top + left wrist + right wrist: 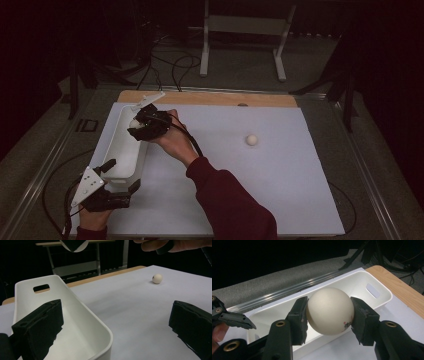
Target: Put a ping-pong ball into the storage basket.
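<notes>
My right gripper is shut on a cream ball, both pads pressing its sides, and holds it above the long white bin. From above, that gripper hovers over the far half of the bin, the ball peeking out at its tip. My left gripper stands open at the bin's near end, one jaw over the bin's inside and one over the mat; its own view shows the bin's rim between the jaws. A second cream ball lies on the mat to the right.
A white mat covers the table, with a wooden strip along its far edge. A white frame stand is on the floor behind the table. Cables trail off the left side.
</notes>
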Demonstrator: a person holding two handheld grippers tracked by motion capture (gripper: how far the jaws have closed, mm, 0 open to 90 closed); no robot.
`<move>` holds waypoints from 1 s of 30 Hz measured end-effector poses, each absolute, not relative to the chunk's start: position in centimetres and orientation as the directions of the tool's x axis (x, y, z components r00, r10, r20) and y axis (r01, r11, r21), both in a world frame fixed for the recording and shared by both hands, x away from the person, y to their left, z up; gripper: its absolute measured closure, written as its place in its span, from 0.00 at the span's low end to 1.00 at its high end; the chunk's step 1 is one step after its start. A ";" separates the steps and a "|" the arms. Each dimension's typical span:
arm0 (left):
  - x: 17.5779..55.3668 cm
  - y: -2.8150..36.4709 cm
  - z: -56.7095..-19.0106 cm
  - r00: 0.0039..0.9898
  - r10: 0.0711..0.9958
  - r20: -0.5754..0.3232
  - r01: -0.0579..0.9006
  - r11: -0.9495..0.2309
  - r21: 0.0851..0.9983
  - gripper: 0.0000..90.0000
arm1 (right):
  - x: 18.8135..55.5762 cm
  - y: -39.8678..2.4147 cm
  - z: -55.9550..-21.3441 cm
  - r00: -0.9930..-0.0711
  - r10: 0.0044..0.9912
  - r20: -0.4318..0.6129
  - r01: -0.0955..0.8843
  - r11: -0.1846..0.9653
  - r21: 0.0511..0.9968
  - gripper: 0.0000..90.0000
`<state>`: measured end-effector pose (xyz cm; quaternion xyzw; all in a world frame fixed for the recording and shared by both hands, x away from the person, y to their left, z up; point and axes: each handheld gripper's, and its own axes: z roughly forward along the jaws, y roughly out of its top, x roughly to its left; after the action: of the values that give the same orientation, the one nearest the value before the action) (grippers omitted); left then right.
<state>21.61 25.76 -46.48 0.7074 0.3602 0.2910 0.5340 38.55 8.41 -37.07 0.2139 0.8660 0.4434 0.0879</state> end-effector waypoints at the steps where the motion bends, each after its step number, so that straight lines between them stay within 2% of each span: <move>1: 21.6 25.8 -46.5 0.572 0.820 0.027 0.198 -0.170 0.965 0.00 | 38.5 8.5 -37.1 -0.893 0.448 0.040 0.294 0.514 0.806 0.56; 28: 21.5 25.8 -46.4 0.571 0.820 0.029 0.195 -0.170 0.966 0.00 | 37.6 10.9 -37.8 -0.916 0.397 0.060 0.284 0.537 0.794 0.56; 29: 21.5 25.8 -46.4 0.571 0.820 0.030 0.195 -0.170 0.966 0.00 | 37.6 10.9 -37.8 -0.920 0.385 0.075 0.288 0.532 0.797 0.55; 30: 21.5 25.8 -46.4 0.571 0.821 0.029 0.195 -0.170 0.966 0.00 | 37.7 10.9 -37.9 -0.924 0.369 0.103 0.297 0.520 0.801 0.42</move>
<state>21.53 25.84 -46.44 0.7067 0.3593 0.2925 0.5347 37.67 10.86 -37.86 0.1913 0.8708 0.4512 0.0401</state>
